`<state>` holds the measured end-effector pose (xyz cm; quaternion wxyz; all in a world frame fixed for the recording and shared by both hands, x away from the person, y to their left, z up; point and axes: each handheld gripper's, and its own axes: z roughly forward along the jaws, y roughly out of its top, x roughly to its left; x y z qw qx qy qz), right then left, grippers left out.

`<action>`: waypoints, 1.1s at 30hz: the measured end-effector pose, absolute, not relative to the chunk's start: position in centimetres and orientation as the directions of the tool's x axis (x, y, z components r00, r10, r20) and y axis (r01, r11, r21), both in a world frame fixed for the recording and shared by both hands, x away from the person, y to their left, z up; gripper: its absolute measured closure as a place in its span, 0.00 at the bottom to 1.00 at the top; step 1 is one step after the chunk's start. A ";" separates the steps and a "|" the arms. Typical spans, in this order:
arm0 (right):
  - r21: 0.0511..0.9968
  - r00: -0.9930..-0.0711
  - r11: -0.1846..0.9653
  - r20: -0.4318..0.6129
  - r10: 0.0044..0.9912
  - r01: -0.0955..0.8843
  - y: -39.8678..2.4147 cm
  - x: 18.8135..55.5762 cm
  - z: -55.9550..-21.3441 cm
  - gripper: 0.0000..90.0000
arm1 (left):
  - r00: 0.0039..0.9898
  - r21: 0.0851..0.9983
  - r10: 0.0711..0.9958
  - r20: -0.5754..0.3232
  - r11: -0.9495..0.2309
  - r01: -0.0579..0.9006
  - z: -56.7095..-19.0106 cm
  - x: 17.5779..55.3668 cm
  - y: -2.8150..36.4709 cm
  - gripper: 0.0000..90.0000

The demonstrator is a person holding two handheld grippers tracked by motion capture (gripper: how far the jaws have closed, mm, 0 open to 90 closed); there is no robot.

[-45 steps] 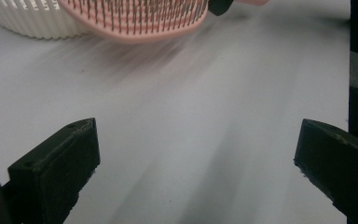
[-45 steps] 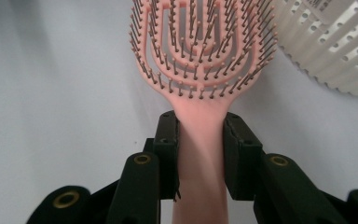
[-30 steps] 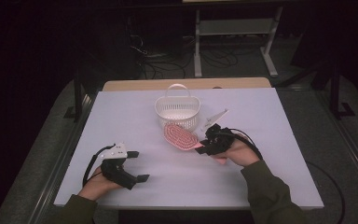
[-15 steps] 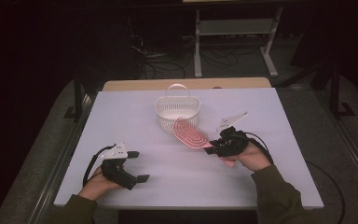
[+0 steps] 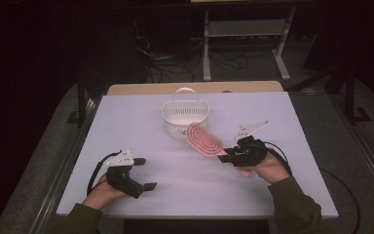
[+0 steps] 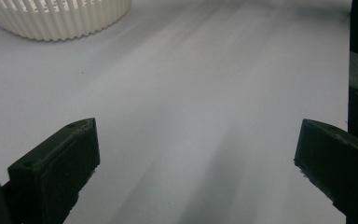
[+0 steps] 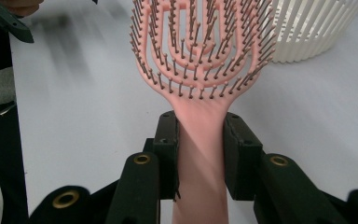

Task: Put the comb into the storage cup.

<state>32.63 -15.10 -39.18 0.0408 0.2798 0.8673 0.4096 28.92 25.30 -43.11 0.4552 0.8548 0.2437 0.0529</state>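
Right gripper jaws clamp pink hairbrush handle beside basket; left gripper jaws released

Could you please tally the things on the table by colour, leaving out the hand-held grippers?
Pink: 1, the hairbrush
White: 1, the slatted basket
Total: 2
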 end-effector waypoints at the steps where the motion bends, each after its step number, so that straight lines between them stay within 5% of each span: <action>1: 0.734 -0.839 0.506 0.160 0.520 0.454 -15.2 32.5 -39.2 0.77 | 0.876 0.804 0.464 -0.133 -0.467 0.369 -43.1 28.9 25.3 0.00; 33: 0.765 -0.842 0.478 0.151 0.518 0.432 -15.0 32.7 -39.0 0.77 | 0.864 0.837 0.466 -0.190 -0.382 0.391 -41.4 30.8 24.6 0.00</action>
